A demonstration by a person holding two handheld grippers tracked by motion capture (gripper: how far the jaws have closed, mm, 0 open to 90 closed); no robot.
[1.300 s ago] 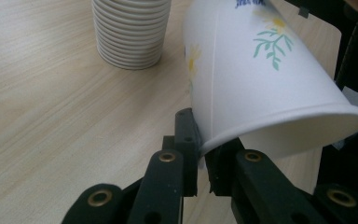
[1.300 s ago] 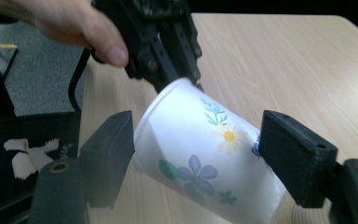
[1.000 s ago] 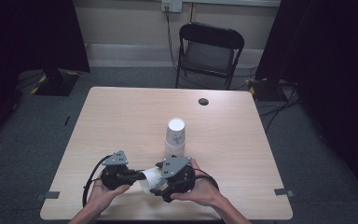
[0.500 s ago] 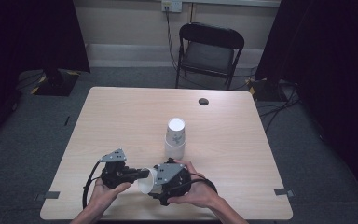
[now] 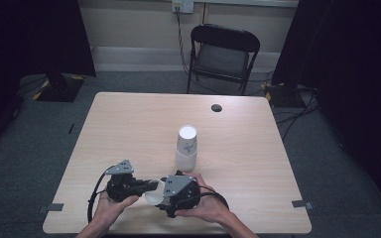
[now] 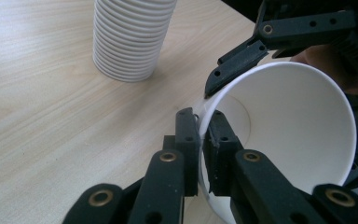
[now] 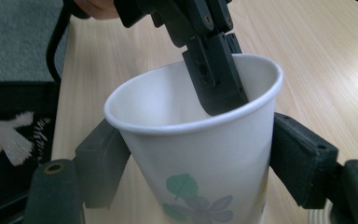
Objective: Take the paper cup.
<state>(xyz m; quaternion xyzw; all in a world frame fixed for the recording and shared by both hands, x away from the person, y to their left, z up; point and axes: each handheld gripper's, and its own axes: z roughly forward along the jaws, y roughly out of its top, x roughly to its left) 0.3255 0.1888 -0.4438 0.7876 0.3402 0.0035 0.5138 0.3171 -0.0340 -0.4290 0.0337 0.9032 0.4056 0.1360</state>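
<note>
The left gripper (image 5: 146, 187) pinches the rim of a white paper cup (image 5: 154, 192), one jaw inside the mouth and one outside, clamped on the wall. The right gripper (image 5: 164, 198) straddles the same cup (image 7: 200, 158); its jaws have just been closing around the body and sit against both sides. A stack of cups (image 5: 186, 148) stands on the table (image 5: 258, 163) beyond both grippers.

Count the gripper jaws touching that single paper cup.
4. The left gripper pinches the single cup's rim, one jaw inside, one outside. The right gripper has been closing, its two jaws against the cup's opposite outer sides.
</note>
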